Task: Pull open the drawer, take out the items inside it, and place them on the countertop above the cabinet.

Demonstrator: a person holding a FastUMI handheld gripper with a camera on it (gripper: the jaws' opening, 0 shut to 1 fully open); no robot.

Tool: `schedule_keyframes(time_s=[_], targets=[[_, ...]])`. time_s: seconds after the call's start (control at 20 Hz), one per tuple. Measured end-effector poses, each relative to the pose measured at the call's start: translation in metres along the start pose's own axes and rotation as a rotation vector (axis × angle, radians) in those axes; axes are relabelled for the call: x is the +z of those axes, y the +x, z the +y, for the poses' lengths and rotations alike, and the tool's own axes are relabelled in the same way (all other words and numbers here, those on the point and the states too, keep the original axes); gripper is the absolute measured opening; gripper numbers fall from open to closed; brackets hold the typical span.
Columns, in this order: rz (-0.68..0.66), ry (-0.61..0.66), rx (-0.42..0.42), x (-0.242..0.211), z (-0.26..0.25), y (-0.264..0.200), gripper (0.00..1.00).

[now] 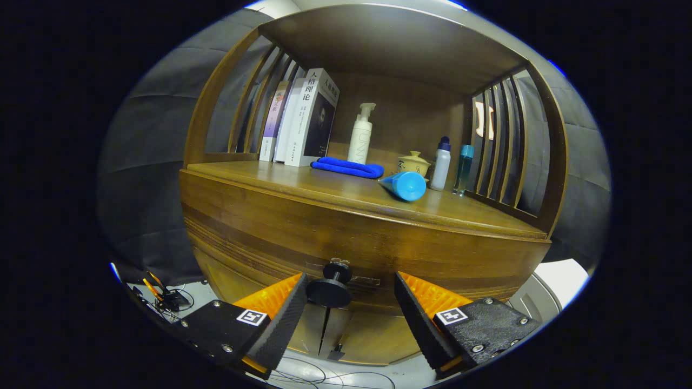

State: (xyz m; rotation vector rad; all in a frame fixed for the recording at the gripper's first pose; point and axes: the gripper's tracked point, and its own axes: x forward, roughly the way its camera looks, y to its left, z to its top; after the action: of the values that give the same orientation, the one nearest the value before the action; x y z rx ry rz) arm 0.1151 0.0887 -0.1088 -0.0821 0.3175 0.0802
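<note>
One step, the opening of the drawer (pixel 346 243), is judged in hand: its knob (pixel 331 286), at twelve o'clock from the spread, unclenched tool (pixel 350 294) and nearer its left finger, must next be centred, clamped, and drawn straight back below the worktop (pixel 324 186).

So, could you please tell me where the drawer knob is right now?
The knob sticks out from the closed drawer front, between the open tool's fingers, close to the left one, below the countertop.

brown wooden cabinet (pixel 346 227); black knob (pixel 331 289); blue cloth (pixel 348 167)
</note>
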Motion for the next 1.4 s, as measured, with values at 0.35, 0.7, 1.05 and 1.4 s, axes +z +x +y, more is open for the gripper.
schedule_keyframes(time_s=[0.35,0.7,1.05,1.4], targets=[[-0.084,0.088,-0.063,0.048,-0.023,-0.058,0.95],[-0.195,0.169,-0.085,0.088,-0.048,-0.143,0.95],[-0.23,0.168,-0.125,0.073,-0.066,-0.184,0.95],[-0.268,0.111,-0.142,0.055,-0.06,-0.195,0.95]])
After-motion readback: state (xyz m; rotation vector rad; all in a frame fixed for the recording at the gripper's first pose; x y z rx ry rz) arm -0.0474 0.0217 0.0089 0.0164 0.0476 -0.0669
